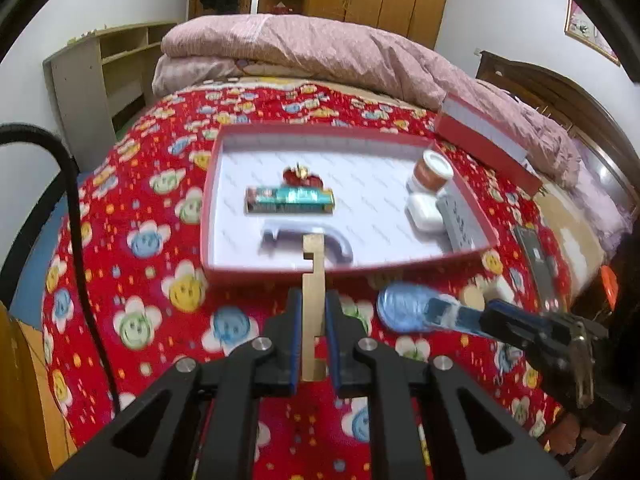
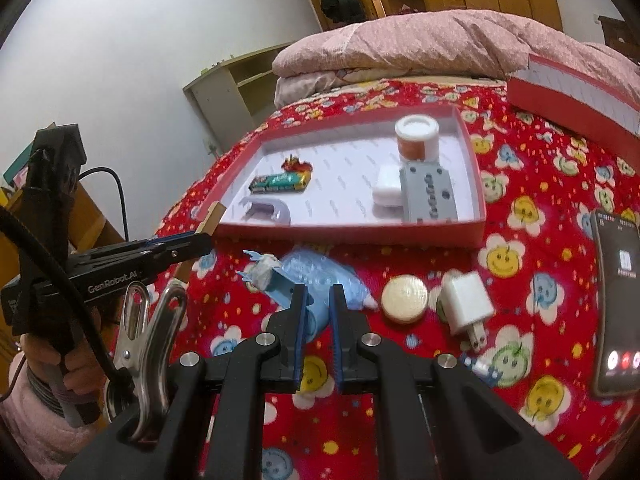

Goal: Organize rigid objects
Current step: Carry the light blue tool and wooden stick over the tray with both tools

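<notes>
Left wrist view, left gripper [image 1: 313, 320]: we see it pinching a notched wooden strip [image 1: 313, 276] between the blue pads, so the jaws are pressed together on it. The strip sticks forward, its tip over the near wall of the red box [image 1: 280, 272].
Left wrist view, ahead of the tongs: inside the box lie a teal packet [image 1: 289, 200], a grey handle piece [image 1: 308, 242], a capped jar [image 1: 431, 172] and a white case [image 1: 423, 210]; we judge the strip is held lengthwise so it can follow them in.
Left wrist view, right of the tongs: the right gripper [image 1: 516, 320] holds a blue tool [image 1: 416, 310] above the flowered bedspread [image 1: 160, 280].
Right wrist view, right gripper [image 2: 318, 308]: its jaws are closed on the blue tool, which angles forward and left.
Right wrist view, right of the tongs: a round wooden disc [image 2: 404, 299], a white charger [image 2: 466, 307] and a phone [image 2: 618, 312] lie outside the box.
Right wrist view, hand pose: a hand [image 2: 60, 364] at far left grips the left tool's handle, tongs tilted down toward the box.
</notes>
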Motion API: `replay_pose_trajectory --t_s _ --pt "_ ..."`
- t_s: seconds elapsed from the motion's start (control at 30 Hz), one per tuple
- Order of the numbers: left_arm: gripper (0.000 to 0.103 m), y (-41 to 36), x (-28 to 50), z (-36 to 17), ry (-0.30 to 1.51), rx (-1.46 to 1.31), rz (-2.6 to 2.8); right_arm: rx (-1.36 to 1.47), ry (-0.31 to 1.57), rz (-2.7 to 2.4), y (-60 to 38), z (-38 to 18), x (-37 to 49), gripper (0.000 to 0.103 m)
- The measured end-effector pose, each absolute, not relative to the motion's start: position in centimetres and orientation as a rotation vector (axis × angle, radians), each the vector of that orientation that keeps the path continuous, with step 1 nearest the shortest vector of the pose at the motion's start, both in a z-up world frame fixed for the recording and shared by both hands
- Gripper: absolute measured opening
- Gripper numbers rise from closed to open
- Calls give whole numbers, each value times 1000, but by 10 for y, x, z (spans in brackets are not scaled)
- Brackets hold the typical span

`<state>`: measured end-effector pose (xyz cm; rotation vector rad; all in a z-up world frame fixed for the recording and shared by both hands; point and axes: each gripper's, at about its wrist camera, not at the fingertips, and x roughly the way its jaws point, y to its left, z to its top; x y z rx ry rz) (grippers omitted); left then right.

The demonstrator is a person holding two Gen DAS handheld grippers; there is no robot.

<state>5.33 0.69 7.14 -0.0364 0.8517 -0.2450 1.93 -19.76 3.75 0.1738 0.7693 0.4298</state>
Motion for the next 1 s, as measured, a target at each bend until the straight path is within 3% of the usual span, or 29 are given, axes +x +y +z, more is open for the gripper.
replay_pose_trajectory --t_s 0.53,1.0 --pt "11 -1 129 87 805 -19 -201 215 705 389 -191 61 75 12" --pt "11 -9 199 61 837 41 -152 187 704 367 -175 46 115 12"
